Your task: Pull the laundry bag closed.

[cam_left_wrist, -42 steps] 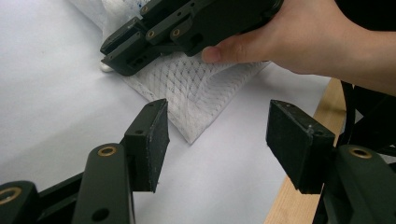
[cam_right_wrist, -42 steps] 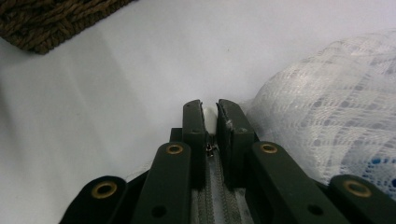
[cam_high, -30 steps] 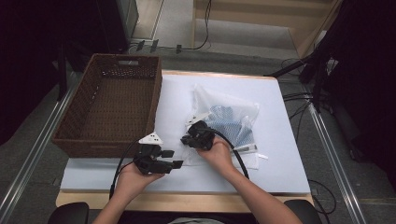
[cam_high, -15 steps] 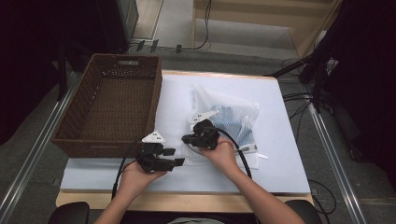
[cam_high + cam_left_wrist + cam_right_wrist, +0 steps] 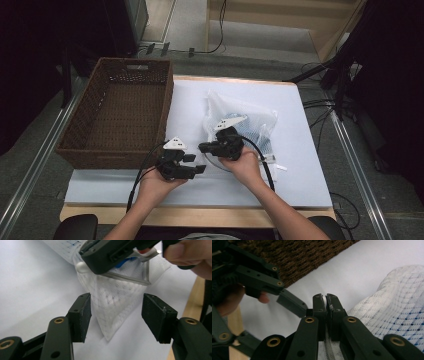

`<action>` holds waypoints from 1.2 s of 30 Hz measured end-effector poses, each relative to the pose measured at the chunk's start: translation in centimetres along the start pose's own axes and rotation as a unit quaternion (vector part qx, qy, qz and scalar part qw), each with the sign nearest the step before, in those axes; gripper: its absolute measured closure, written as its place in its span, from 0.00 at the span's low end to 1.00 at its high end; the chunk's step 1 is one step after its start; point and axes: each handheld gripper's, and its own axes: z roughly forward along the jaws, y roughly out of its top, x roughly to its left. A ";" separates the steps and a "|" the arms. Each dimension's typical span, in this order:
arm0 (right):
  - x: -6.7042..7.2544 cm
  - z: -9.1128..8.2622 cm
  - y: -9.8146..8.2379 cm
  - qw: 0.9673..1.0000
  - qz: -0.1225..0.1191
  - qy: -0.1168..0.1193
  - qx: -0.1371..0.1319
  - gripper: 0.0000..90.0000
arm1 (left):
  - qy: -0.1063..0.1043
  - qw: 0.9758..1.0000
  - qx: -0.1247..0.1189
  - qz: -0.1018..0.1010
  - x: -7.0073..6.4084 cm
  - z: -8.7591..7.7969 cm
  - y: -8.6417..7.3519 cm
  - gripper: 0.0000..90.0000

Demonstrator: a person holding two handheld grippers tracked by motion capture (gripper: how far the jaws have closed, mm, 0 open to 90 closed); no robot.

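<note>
white mesh bag [image 5: 250,122] corner now higher in right gripper [image 5: 206,147]

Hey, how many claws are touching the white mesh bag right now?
1. The right claw is clamped on the near-left edge of the mesh bag. The left claw is open around the bag's hanging corner, not pressing it.

right gripper [image 5: 206,148]: has moved toward the left gripper while clamped on the mesh bag's edge and sits a little higher than 1 second ago
mesh bag [image 5: 250,122]: near corner has been drawn leftward and lifted off the white table [image 5: 300,165]
left gripper [image 5: 197,164]: has edged toward the bag; the raised corner hangs between its open jaws
</note>
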 end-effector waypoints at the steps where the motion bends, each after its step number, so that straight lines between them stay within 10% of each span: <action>1: 0.0 -0.2 0.0 1.000 0.000 0.002 -0.003 0.98 | -0.001 1.000 0.000 -0.003 0.0 0.1 0.2 0.48; 17: -0.1 -2.3 -0.1 0.999 0.009 0.025 -0.027 0.98 | -0.020 1.000 0.017 0.009 0.7 1.7 1.9 0.57; 28: -0.2 -2.5 -0.2 0.999 0.016 0.037 -0.031 0.98 | -0.060 0.998 0.007 0.007 1.3 2.3 2.2 0.98; 36: -0.6 -2.9 -0.2 0.999 0.013 0.035 -0.030 0.89 | -0.046 0.999 0.005 0.024 1.3 1.9 2.1 1.00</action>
